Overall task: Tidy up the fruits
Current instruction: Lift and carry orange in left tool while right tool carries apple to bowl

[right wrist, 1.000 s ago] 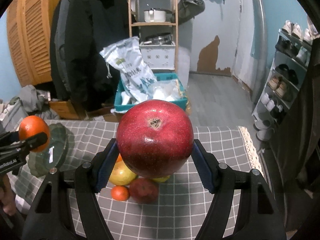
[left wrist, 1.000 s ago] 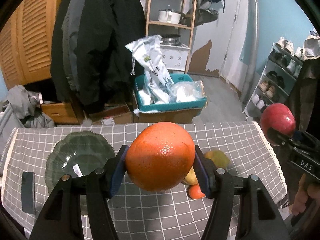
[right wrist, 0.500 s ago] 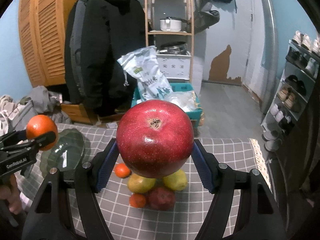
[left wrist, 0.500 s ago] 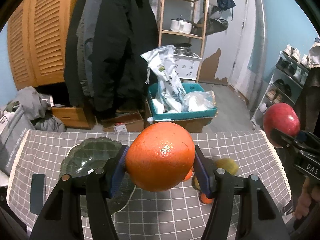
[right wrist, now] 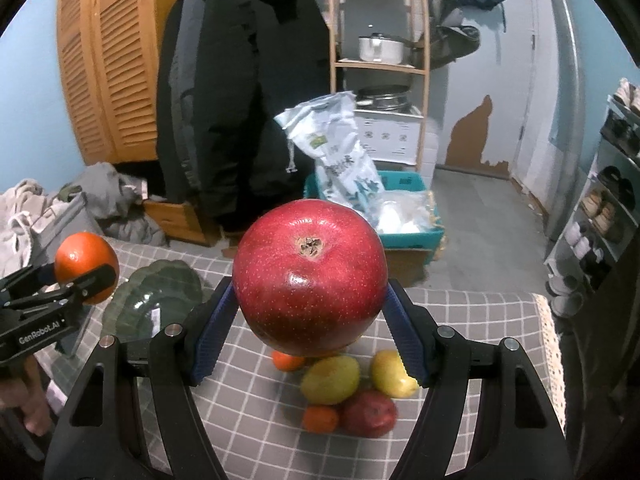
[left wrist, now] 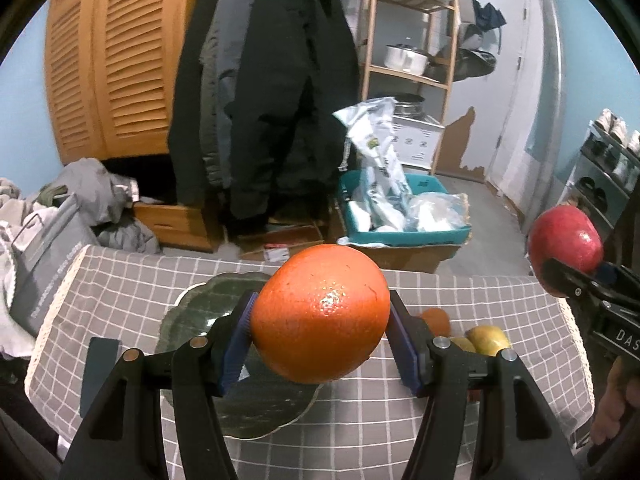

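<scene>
There are two grippers: the left gripper (left wrist: pixel 320 316) and the right gripper (right wrist: pixel 310 296).

There is one big orange (left wrist: pixel 320 314) and one big red apple (right wrist: pixel 310 276).

On the table there are five more fruits: two small oranges (right wrist: pixel 287 361) (right wrist: pixel 320 419), two yellow-green pears (right wrist: pixel 331 379) (right wrist: pixel 392 374) and one smaller red apple (right wrist: pixel 370 414). So I count seven fruits in total.

There is one green plate (left wrist: pixel 192 320) and one table with a checked cloth (left wrist: pixel 132 280).
</scene>
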### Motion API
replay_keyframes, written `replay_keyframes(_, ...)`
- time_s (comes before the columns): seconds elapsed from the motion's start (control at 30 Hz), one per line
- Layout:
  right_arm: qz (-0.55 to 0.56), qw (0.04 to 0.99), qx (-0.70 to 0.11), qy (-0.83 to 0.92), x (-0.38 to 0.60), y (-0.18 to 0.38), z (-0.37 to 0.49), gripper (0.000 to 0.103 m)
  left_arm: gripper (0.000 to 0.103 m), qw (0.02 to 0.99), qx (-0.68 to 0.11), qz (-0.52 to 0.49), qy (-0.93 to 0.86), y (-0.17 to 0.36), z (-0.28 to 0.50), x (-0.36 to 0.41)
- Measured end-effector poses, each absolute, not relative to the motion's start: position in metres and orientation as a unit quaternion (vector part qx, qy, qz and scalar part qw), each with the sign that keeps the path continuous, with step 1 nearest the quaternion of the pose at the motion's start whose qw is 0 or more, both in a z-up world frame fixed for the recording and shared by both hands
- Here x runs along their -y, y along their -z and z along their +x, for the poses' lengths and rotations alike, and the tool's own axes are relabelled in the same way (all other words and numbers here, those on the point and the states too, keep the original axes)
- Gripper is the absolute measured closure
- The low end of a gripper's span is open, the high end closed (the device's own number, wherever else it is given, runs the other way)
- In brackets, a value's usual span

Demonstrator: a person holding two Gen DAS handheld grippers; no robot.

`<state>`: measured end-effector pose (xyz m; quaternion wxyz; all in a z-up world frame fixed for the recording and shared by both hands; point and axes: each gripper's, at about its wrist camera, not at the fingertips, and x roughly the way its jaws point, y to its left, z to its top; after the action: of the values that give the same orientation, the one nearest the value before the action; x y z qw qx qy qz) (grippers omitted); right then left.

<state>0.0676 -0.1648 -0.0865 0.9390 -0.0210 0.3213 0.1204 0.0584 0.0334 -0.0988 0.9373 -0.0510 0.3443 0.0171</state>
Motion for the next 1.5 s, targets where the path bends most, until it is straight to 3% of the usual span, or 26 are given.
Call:
replay_keyframes(0.97, -0.052, 0.909, -0.352, -0.216, 0.031, 0.109, 0.104, 0.030, 0.039, 0.913, -0.384, -0.088, -0.106, 0.139, 0.051, -0.142)
replay_keyframes(1.5, -0.071, 0.882, -0.396, -0.244, -0.019, 0.162, 0.125, 0.030, 0.039, 0.874, -0.456, -0.112, -0.126, 0.205, 0.073, -0.165)
